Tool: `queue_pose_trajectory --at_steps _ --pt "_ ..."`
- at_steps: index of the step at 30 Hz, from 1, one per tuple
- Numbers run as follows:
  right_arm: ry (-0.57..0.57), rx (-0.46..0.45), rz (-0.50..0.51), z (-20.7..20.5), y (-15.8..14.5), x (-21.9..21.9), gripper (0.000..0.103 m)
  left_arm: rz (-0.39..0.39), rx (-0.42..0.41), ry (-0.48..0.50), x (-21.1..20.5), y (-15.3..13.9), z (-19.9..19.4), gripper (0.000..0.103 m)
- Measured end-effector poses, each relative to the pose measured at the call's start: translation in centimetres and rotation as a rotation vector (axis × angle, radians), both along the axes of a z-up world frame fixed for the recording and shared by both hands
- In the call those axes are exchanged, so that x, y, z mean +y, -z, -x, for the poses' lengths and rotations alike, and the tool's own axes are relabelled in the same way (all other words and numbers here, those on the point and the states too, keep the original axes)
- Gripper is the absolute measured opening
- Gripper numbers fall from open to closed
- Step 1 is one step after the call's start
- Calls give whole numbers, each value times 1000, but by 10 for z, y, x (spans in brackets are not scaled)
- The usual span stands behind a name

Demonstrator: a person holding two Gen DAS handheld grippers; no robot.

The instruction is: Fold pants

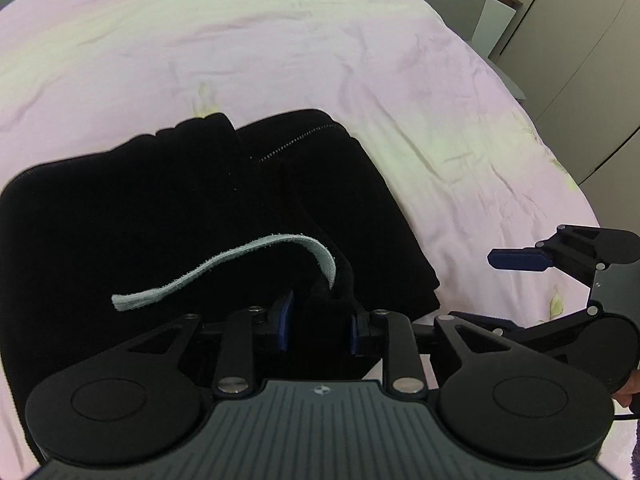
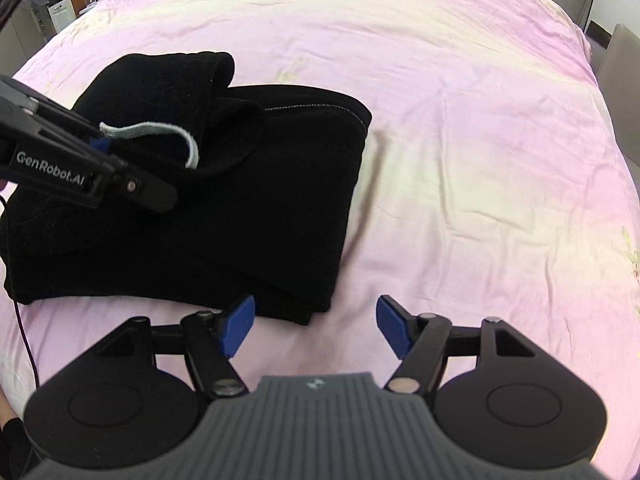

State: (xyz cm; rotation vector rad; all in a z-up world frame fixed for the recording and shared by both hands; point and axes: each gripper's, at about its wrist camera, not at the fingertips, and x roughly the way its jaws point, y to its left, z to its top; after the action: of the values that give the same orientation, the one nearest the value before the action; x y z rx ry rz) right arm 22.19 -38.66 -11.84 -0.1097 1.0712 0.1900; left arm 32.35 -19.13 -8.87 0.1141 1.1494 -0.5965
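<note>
Bed sheet (image 2: 460,140), pink with pale yellow patches, wrinkled: seen across nearly the whole of both views, with wide bare stretches at the upper half and right side of each frame; its far edges are met by grey furniture at the upper right of both views and by cluttered shelving at the upper left of the right wrist view. Pants (image 2: 240,200), black, folded into a thick stack: placed at left and centre of the right wrist view and at lower left and centre of the left wrist view; a zipper line is seen along the top fold, the right edge runs straight beside bare sheet, and the near corner lies just beside the right tool's left pad. Left gripper (image 1: 320,320): narrowly parted, black fabric gathered between its blue pads; whether the pads press on it cannot be told. Right gripper (image 2: 316,328): spread wide over bare sheet, nothing between its pads. Drawstring (image 1: 224,268), pale grey-green: curved across the raised fabric beside the left tool.
</note>
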Motion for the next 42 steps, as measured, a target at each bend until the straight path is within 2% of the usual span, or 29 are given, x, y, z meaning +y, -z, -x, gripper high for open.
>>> queue_pose_trajectory --at_steps 1,3,4,8,12,15,19,25,27,29,33,34,35,36,39,40,41,42 --pt "-1 2 -2 0 0 -1 65 16 8 3 2 1 -1 36" --pt "-6 2 -6 -4 0 -1 65 80 46 25 6 -2 -3 56" --pt "-6 0 -9 -7 -1 -1 65 109 71 32 9 -4 -3 58" --pt "-7 -34 -23 -9 -22 2 65 159 72 64 21 -22 6 63" --pt "-19 -81 -49 -14 -42 14 65 126 -2 77 56 -44 17 63" --pt "-18 -73 -165 -22 -52 22 65 53 -78 7 93 -51 14 63" --pt "-31 -59 -276 -43 -48 43 65 -65 -194 -157 146 -47 3 63" --pt "114 24 -398 -91 -10 52 66 -131 -216 -356 200 -17 -15 63" --pt "132 15 -411 -101 -3 53 66 -96 -199 -426 212 -5 -17 62" --pt "134 12 -414 -111 4 58 69 -23 -156 -483 227 5 -17 62" --pt "196 67 -493 -127 21 59 73 88 -88 -527 233 28 -15 61" --pt "223 72 -512 -129 24 57 69 90 -90 -528 232 31 -15 61" --pt "225 71 -526 -130 25 58 60 87 -95 -524 232 31 -15 61" --pt "212 74 -550 -128 22 60 42 88 -98 -517 233 30 -16 61" --pt "157 23 -415 -117 -1 80 34 104 -99 -518 237 24 -18 61" --pt "136 -1 -378 -113 -11 87 25 107 -108 -520 239 21 -15 61" --pt "138 -13 -361 -109 -19 88 18 108 -114 -520 239 19 -15 61" --pt "149 -11 -369 -106 -26 85 16 111 -118 -519 239 17 -14 61"
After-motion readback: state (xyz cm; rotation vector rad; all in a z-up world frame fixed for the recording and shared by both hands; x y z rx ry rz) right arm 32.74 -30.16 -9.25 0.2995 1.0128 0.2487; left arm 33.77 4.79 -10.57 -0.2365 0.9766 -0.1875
